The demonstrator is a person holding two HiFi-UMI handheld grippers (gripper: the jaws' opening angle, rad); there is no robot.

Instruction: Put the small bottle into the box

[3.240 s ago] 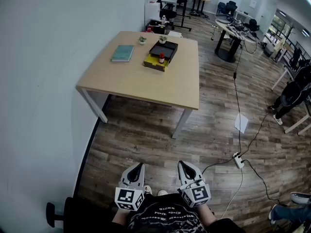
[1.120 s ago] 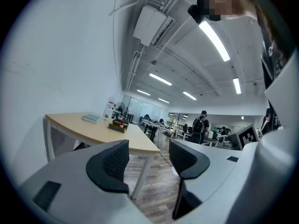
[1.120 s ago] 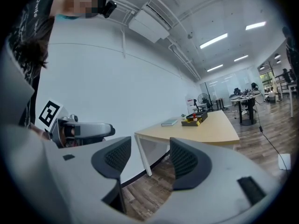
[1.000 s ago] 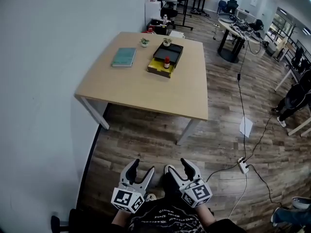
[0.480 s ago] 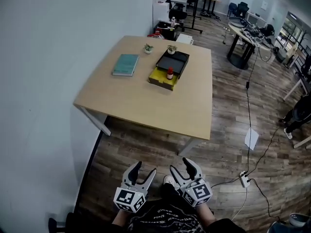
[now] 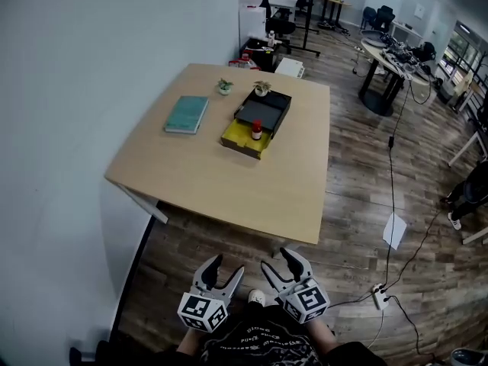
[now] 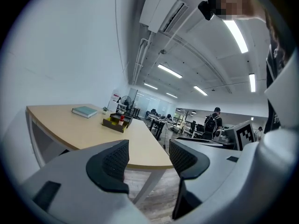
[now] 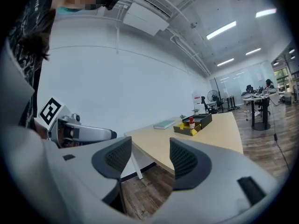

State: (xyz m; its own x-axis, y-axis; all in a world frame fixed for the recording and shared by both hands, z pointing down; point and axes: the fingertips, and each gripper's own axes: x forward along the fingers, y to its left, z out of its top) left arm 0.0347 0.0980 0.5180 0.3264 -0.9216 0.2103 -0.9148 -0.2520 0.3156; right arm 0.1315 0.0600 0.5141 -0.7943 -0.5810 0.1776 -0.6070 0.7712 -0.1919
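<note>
1. Teal book lies on the worktop, left of the black-and-yellow box.
2. Left gripper hangs low over the floor, jaws partly apart and empty.
3. Small bottle, red-capped, stands upright at the box's yellow near end. It is well ahead of both grippers, and neither looks clearly nearer.
4. Right gripper has its jaws apart, holding nothing.
5. No label is legible.

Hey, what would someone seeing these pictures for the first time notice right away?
The light wooden table stands out beside the white wall, with a yellow and black box near its far side and a small red-capped bottle standing at the box. A teal book lies left of the box. At the bottom of the head view, the left gripper and right gripper hang open and empty, short of the table.
</note>
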